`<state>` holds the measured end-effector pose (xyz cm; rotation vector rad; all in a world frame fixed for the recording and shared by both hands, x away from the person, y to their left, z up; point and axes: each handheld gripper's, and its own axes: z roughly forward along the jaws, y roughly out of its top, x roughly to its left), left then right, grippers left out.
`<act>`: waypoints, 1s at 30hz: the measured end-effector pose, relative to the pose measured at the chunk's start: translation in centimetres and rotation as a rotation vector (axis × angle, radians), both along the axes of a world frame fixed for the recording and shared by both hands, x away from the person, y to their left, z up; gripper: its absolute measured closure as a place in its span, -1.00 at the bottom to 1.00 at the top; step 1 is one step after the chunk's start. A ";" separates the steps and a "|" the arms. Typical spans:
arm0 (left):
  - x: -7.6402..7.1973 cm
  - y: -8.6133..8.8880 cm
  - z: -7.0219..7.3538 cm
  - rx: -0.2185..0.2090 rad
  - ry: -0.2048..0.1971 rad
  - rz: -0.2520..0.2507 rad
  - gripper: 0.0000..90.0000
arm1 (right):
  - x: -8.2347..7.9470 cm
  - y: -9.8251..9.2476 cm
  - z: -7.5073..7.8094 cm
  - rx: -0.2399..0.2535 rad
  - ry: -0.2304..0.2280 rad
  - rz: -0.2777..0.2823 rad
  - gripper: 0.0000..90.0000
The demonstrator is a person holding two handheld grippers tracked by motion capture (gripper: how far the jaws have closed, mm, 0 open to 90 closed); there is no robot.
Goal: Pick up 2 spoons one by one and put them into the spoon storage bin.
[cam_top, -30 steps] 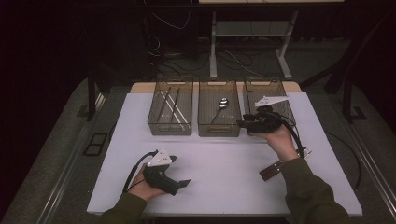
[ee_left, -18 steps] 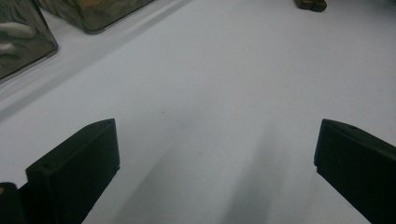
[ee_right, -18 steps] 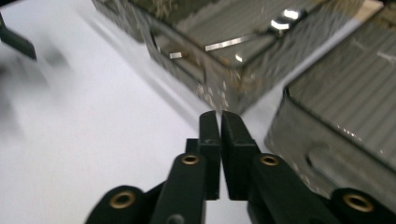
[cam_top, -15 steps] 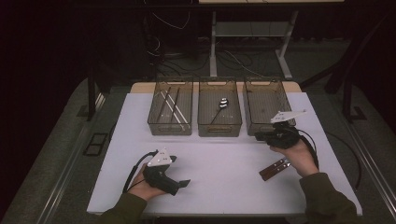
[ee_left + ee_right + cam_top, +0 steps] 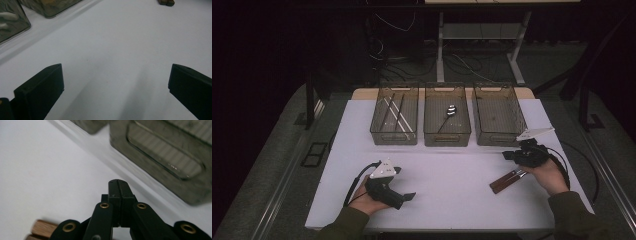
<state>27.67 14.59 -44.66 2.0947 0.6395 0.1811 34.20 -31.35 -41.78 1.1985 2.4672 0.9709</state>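
Observation:
My left gripper (image 5: 403, 183) rests low over the near left of the white table (image 5: 452, 170), held in a hand. In the left gripper view its jaws stand wide open with only bare table between them (image 5: 116, 68). My right gripper (image 5: 508, 155) is at the near right, just in front of the right bin (image 5: 499, 116). Its jaws are shut flat against each other with nothing in them (image 5: 118, 186). Two wooden-handled utensils (image 5: 507, 180) lie side by side on the table close beside the right hand, and their handle ends (image 5: 42, 228) sit below the right jaws.
Three clear bins stand in a row at the back of the table. The left bin (image 5: 395, 118) holds chopsticks, the middle bin (image 5: 447, 116) a spoon. The wooden handles (image 5: 166, 2) lie far across from the left gripper.
The right hand has come back from the bins toward the near right and lower, stopping by the wooden-handled utensils. The left hand has stayed put.

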 end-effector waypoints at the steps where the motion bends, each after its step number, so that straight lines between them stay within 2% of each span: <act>1: 0.0 0.0 0.0 -0.001 0.000 0.001 -1.00 | 0.0 -0.3 -0.2 -0.010 0.009 -0.008 1.00; 4: 0.0 0.0 0.0 -0.001 0.001 0.000 -1.00 | 0.0 -1.0 -0.8 -0.043 0.018 -0.025 1.00; 11: 0.0 0.0 0.0 -0.002 0.000 0.001 -1.00 | 0.2 -2.1 -1.6 -0.085 0.036 -0.052 1.00; 24: -0.1 0.0 0.0 -0.002 0.002 -0.001 -1.00 | -0.1 -1.9 -1.9 -0.141 0.066 -0.055 1.00; 30: -0.1 -0.1 0.0 -0.002 0.003 -0.001 -1.00 | -0.3 -2.0 -1.9 -0.146 0.071 -0.060 1.00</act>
